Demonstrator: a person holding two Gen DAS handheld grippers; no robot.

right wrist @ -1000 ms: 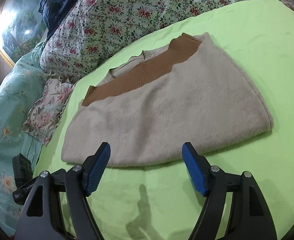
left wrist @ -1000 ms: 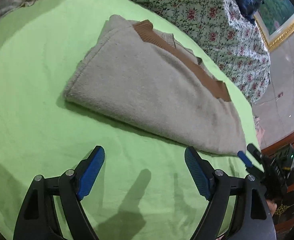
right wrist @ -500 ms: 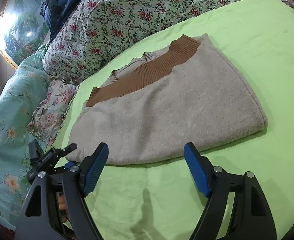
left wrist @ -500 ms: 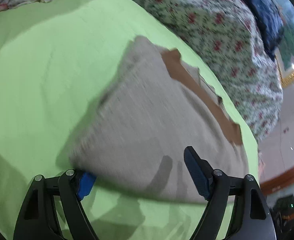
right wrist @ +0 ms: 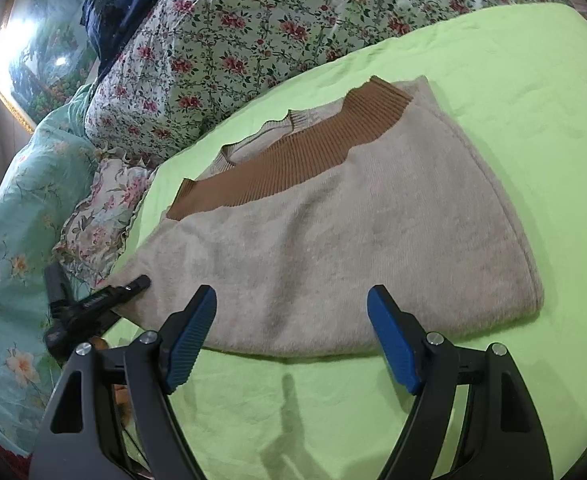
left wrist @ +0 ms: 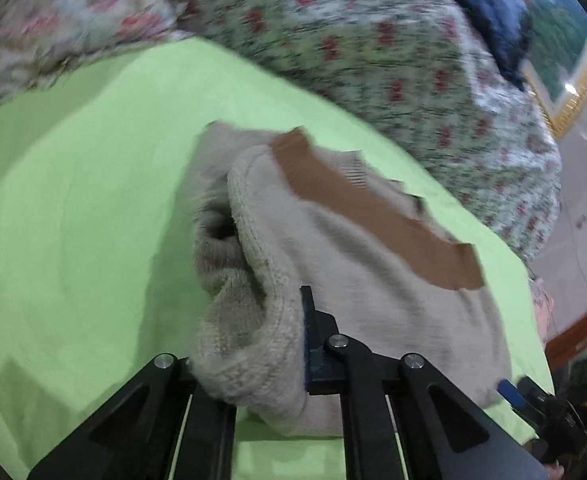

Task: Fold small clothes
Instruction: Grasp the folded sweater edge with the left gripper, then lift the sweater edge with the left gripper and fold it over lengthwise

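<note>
A beige knit sweater (right wrist: pixel 333 248) with a brown ribbed band (right wrist: pixel 293 160) lies folded on the green sheet (right wrist: pixel 513 80). In the left wrist view my left gripper (left wrist: pixel 253 344) is shut on the near left corner of the sweater (left wrist: pixel 373 280), which bunches up between the jaws; the left pad is hidden by the knit. My right gripper (right wrist: pixel 291 334) is open and empty, just short of the sweater's near edge. The left gripper (right wrist: pixel 93 304) also shows in the right wrist view, at the sweater's left corner.
A floral quilt (right wrist: pixel 273 40) and a dark blue cloth (right wrist: pixel 133 0) lie behind the sweater. A teal floral cover (right wrist: pixel 9 220) is at the left. A framed picture (left wrist: pixel 573 60) and the floor are beyond the bed.
My left gripper moved forward onto the sweater's corner and closed on it, bunching the knit. My right gripper edged slightly closer and stayed open.
</note>
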